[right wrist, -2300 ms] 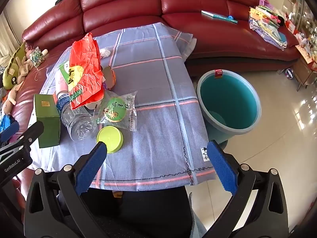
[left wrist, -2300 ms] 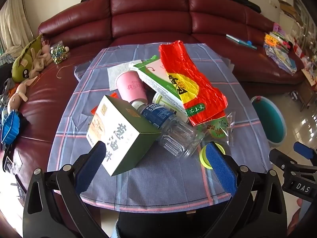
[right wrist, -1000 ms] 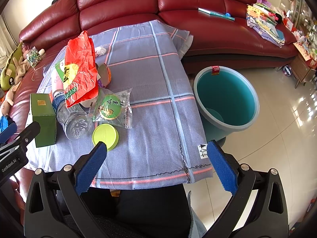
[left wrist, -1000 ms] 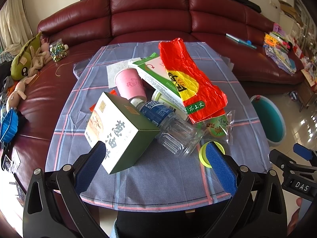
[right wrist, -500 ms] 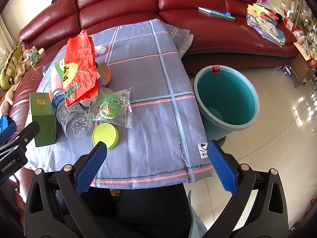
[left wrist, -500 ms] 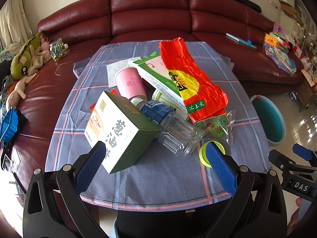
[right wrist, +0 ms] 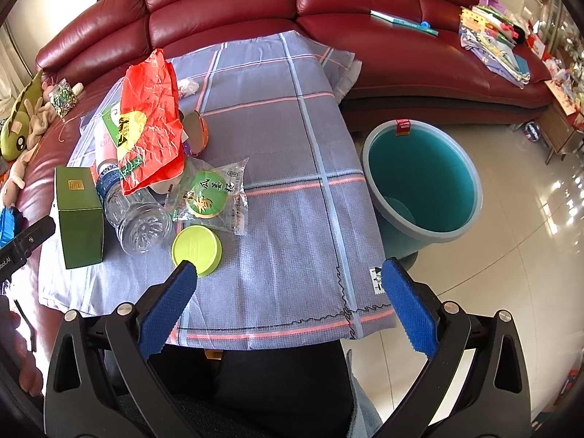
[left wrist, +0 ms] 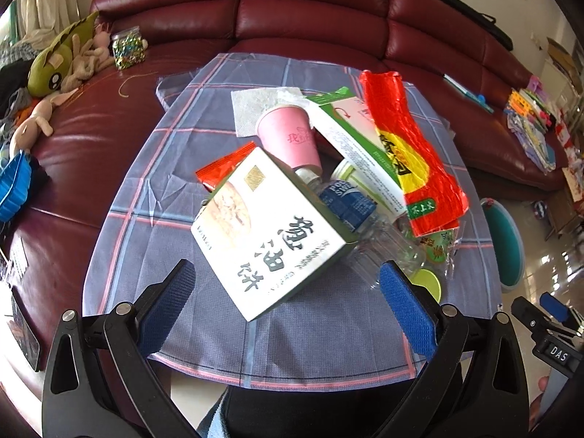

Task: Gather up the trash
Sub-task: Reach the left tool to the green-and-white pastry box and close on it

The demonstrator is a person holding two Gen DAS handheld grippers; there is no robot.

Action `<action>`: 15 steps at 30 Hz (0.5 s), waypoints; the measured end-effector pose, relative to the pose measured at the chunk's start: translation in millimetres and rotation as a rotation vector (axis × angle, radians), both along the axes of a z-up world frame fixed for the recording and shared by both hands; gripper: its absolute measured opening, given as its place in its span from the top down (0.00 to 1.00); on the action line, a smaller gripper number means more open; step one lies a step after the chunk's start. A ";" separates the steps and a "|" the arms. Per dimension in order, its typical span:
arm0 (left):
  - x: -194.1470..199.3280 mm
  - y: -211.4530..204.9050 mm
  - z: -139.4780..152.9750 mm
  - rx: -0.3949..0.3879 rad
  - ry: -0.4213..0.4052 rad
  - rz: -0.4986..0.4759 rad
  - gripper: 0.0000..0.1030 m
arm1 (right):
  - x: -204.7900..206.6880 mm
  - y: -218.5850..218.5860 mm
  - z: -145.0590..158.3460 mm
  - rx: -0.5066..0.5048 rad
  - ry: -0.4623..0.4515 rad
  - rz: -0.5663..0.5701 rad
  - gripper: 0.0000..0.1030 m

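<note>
Checked cloth on the table carries the trash: both the left gripper and right gripper hang spread and empty at its near edge, so the nearest green box should be squared between pads before the bin beyond.

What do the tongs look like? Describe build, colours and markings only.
Both the left tongs and right tongs have black plastic frames with silver screws and two fingers faced with textured blue pads. One body reads "DAS", the other "GenRobot.AI", partly cut off.
</note>
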State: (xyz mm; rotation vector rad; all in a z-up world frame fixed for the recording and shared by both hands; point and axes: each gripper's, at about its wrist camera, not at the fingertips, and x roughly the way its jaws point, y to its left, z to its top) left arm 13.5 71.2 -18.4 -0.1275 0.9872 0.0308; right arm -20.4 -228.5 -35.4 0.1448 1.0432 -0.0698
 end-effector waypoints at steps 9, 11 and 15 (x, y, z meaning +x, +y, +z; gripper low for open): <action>25.7 25.3 -14.0 -0.111 0.111 0.006 0.03 | 20.0 15.6 -6.5 0.012 0.033 0.056 0.06; 30.7 24.3 -9.8 -0.098 0.101 0.003 0.03 | 25.5 18.6 -8.1 0.021 0.045 0.066 0.06; 33.6 31.6 -5.7 -0.023 0.075 -0.008 0.03 | 34.9 30.4 -2.0 0.023 0.031 0.115 0.06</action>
